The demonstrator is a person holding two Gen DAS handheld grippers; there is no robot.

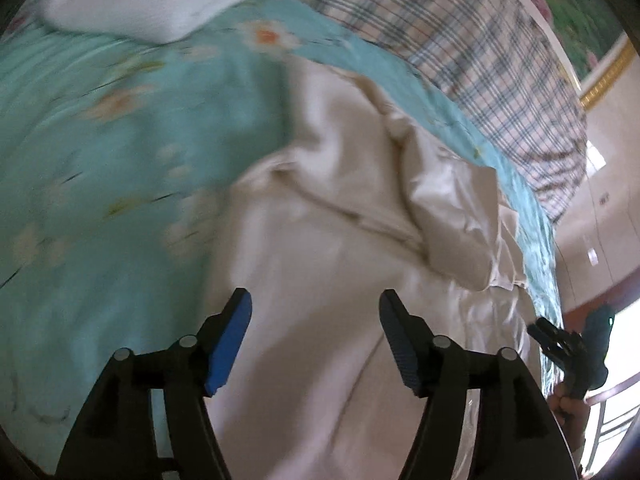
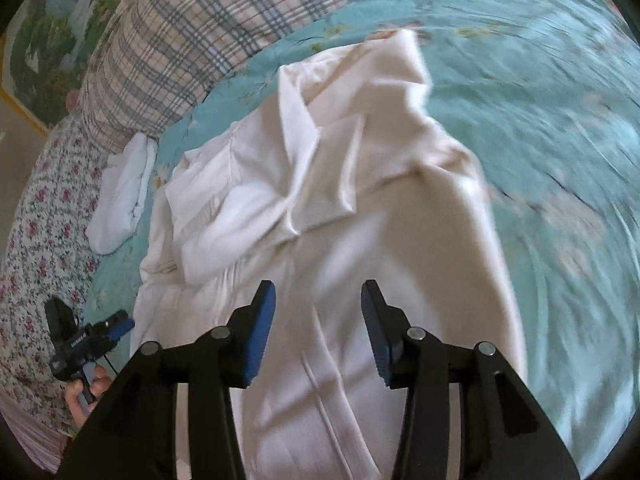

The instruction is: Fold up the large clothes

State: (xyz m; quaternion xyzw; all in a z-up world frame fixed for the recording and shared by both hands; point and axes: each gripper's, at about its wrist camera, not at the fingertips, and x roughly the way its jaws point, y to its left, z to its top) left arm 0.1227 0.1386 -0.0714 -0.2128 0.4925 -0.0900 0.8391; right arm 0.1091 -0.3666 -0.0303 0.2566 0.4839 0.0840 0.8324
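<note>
Bed (image 1: pixel 100 152) under teal floral sheet, plaid quilt (image 2: pixel 180 40) heaped at far edge, framed picture (image 1: pixel 568 8) on wall beyond. Left gripper (image 1: pixel 316 316) spread wide, empty, over cream garment (image 1: pixel 320 208), apparently a collared shirt, blurred. Right gripper (image 2: pixel 318 304) parted, holding nothing, above same garment.

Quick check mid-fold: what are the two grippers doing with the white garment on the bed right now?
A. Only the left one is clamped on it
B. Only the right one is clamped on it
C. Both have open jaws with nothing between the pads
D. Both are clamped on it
C: the left gripper and right gripper both show blue pads spread apart above the white garment, with no cloth pinched between them.
</note>
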